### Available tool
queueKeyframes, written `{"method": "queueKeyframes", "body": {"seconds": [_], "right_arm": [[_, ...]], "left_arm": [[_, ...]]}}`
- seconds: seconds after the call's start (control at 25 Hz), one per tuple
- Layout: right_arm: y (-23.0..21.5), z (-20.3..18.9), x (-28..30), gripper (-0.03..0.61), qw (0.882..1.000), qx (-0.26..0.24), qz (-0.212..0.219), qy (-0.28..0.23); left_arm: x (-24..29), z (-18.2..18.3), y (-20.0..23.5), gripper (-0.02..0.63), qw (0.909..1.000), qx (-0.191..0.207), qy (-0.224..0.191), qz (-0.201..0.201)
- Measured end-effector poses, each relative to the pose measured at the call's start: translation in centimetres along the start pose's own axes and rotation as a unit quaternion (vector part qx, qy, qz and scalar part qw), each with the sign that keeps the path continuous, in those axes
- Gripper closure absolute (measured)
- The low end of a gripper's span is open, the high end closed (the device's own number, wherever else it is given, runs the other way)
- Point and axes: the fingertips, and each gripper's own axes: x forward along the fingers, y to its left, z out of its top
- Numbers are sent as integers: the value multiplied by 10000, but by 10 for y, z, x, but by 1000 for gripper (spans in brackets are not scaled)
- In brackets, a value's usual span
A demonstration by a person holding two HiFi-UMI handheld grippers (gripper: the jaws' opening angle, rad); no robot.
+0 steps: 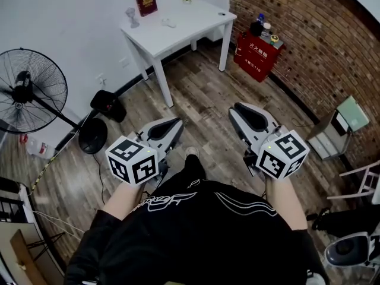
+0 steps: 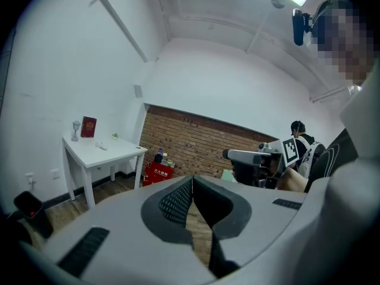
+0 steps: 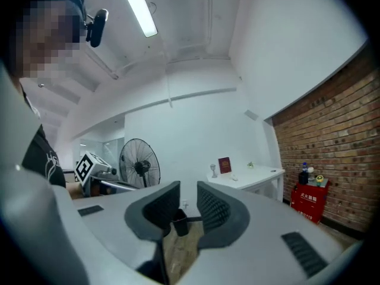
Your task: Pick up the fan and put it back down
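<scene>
while the black wire-caged pedestal fan stands on the wooden plank floor well off to the left, the left tool is closed empty, the right tool slightly parted, empty.

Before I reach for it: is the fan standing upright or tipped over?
Upright: the fan stands on its round base, not lying over.

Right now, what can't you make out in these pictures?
Fan: the head view's left edge cuts off part of its cage; in the right gripper view the right gripper hides its stand with its own body.
Red booklet: print too small, all views.
Small items on the white table: too small to name.
</scene>
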Motion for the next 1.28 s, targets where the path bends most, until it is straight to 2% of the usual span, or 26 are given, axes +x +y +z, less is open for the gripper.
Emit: {"method": "queueKeyframes", "body": {"seconds": [0.04, 0.12, 0.28, 0.4, 0.52, 0.64, 0.8, 1.04, 1.28], "right_arm": [[-6, -1, 3, 467, 10000, 67, -65, 10], [-15, 0, 9, 440, 9999, 99, -142, 5], [-32, -7, 23, 345, 9998, 16, -193, 100], [-45, -12, 39, 304, 9997, -14, -126, 214], [-72, -17, 57, 262, 9989, 3, -336, 332], [-103, -21, 79, 235, 9981, 39, -471, 407], [-146, -19, 123, 215, 9978, 86, -438, 497], [-219, -18, 225, 196, 9965, 192, -299, 752], [-279, -24, 341, 196, 9931, 296, -37, 1136]], "left_arm": [[1, -1, 4, 580, 10000, -20, 15, 17], [5, 0, 15, 580, 10000, -69, 22, 49], [18, 4, 33, 580, 9999, -117, 22, 41], [30, 7, 47, 580, 9999, -114, 73, -12], [51, 14, 69, 580, 9998, -141, 127, -38], [80, 22, 95, 580, 9998, -175, 123, -55], [122, 38, 142, 580, 9995, -299, 132, -14], [190, 61, 248, 580, 9970, -648, 321, 290], [248, 95, 354, 580, 9939, -947, 237, 513]]}}
